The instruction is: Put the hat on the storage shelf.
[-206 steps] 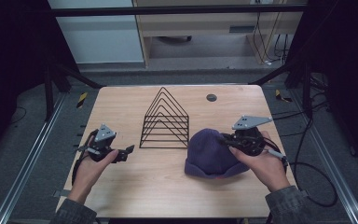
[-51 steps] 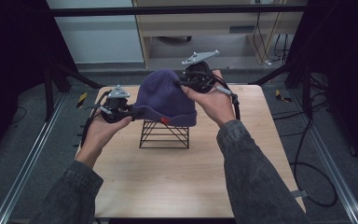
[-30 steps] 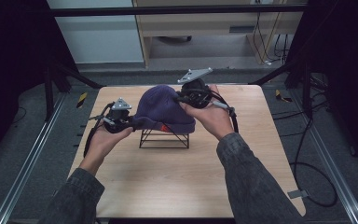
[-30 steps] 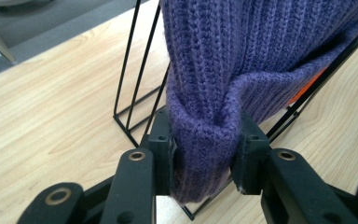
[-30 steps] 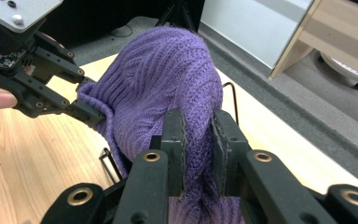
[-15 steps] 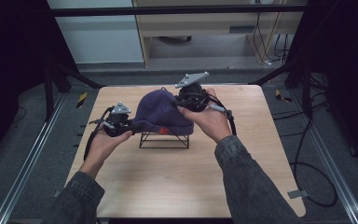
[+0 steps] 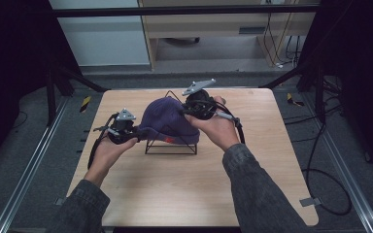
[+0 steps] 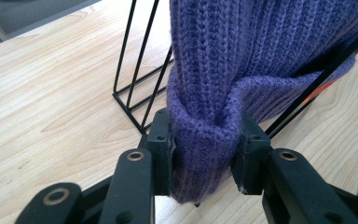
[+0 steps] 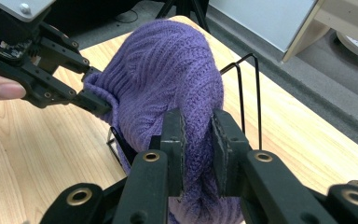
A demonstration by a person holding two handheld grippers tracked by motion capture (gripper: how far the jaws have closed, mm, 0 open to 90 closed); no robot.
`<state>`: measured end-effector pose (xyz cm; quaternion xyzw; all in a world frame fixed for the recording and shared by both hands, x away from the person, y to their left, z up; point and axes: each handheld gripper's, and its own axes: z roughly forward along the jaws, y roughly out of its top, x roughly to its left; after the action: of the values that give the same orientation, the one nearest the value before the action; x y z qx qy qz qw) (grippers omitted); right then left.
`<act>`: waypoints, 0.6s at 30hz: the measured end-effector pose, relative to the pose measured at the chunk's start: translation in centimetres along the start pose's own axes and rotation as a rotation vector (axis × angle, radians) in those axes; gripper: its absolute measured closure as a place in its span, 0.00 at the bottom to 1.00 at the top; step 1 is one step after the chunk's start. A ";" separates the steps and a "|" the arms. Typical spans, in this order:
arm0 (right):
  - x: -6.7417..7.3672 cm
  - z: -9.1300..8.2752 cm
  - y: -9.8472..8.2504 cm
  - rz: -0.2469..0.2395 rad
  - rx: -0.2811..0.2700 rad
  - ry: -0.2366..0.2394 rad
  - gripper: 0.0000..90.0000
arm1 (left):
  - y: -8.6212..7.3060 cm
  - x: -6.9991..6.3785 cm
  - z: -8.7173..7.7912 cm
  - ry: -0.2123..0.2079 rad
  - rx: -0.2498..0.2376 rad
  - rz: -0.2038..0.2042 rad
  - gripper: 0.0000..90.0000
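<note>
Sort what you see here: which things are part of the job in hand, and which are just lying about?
In the job: purple knit hat; black wire rack; left gripper and right gripper, both clamped on the hat.

Lying about: yellow-and-black piece on the floor; cables on the floor.

Right hand-held gripper [image 9: 196, 149] rises from the bottom edge of the frame, its two black jaws pinched on a fold of the purple knit beanie [image 9: 172, 74], pads pressing the ribbed fabric from both sides. Beanie bulges up through the centre of the frame, crown toward the top. Upper left: the left hand-held gripper [image 9: 100, 105], black, with a grey plate at the frame corner, its jaw tip clamped on the beanie's rolled edge; a fingertip [image 9: 2, 88] shows at the left edge. Thin black wire rack [image 9: 247, 88] stands just right of the beanie, loops upright, more wire below the fabric at lower left. Pale wood tabletop [image 9: 32, 158] beneath; grey floor [image 9: 335, 93] at upper right.
</note>
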<state>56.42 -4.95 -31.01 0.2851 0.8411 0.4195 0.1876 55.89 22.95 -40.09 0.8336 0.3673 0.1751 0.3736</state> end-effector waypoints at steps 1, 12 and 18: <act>0.0 0.0 0.0 -0.001 0.000 0.001 0.85 | -0.1 0.0 0.1 -0.002 -0.002 -0.007 0.71; 0.0 0.6 -0.5 0.015 0.013 0.010 0.86 | -1.0 0.0 0.8 -0.012 -0.005 -0.033 0.69; 0.0 0.9 -0.9 0.020 0.020 0.016 0.86 | -1.2 0.1 1.1 -0.008 0.004 -0.038 0.70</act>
<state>56.63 -4.78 -32.25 0.2920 0.8438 0.4154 0.1739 55.98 23.02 -41.74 0.8279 0.3818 0.1640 0.3767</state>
